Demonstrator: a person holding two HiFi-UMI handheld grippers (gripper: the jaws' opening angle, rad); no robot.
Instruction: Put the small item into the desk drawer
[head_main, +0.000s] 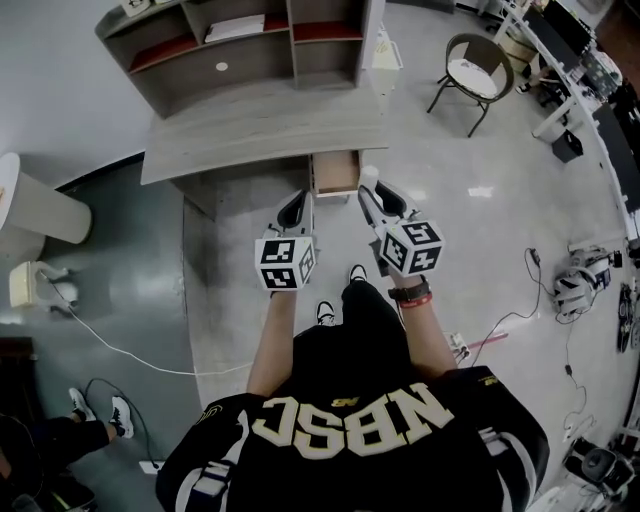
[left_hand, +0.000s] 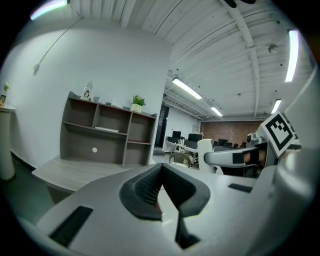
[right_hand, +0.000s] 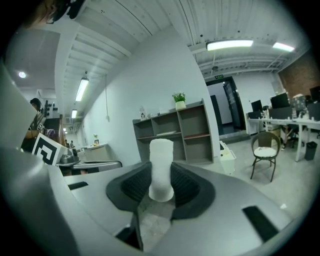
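Note:
A grey desk (head_main: 262, 132) carries a shelf unit (head_main: 245, 52). Its small drawer (head_main: 335, 172) stands pulled out under the front edge, with a pale wooden inside. My right gripper (head_main: 368, 190) hovers at the drawer's right front corner, shut on a small white cylinder (right_hand: 161, 167) that stands upright between the pads. The cylinder's top (head_main: 368, 177) shows as a white tip in the head view. My left gripper (head_main: 297, 205) hangs just left of the drawer front. Its jaws (left_hand: 161, 167) meet at the tip with nothing between them.
A chair (head_main: 478, 66) stands at the far right, and a white bin (head_main: 385, 58) sits beside the desk's right end. A white pedestal (head_main: 35, 205) is at the left. Cables (head_main: 520, 300) and gear lie on the floor at right.

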